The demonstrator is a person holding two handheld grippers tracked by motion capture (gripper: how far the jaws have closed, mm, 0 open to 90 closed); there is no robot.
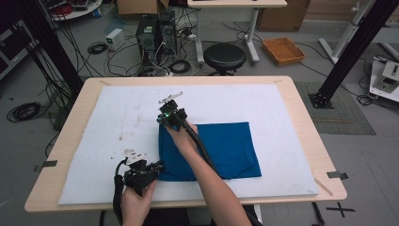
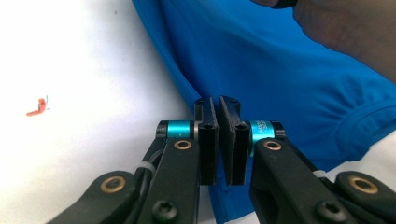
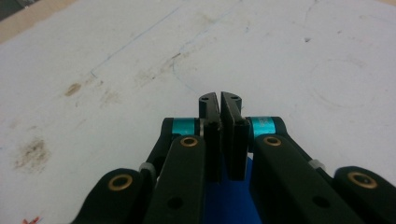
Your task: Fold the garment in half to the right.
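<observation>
Blue cloth (image 1: 221, 150), corners pinched, left tool (image 1: 157, 165), right tool (image 1: 165, 118)

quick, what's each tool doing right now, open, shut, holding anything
Left tool: shut on the near left edge of the blue cloth.
Right tool: shut; blue cloth shows beneath the jaws, but a grip cannot be told.

Cloth (image 1: 221, 150) lies on mat (image 1: 117, 122) on desk (image 1: 301, 113), toward its right-front; left gripper (image 1: 157, 165) at cloth's near-left corner, right gripper (image 1: 170, 117) at far-left corner.
</observation>
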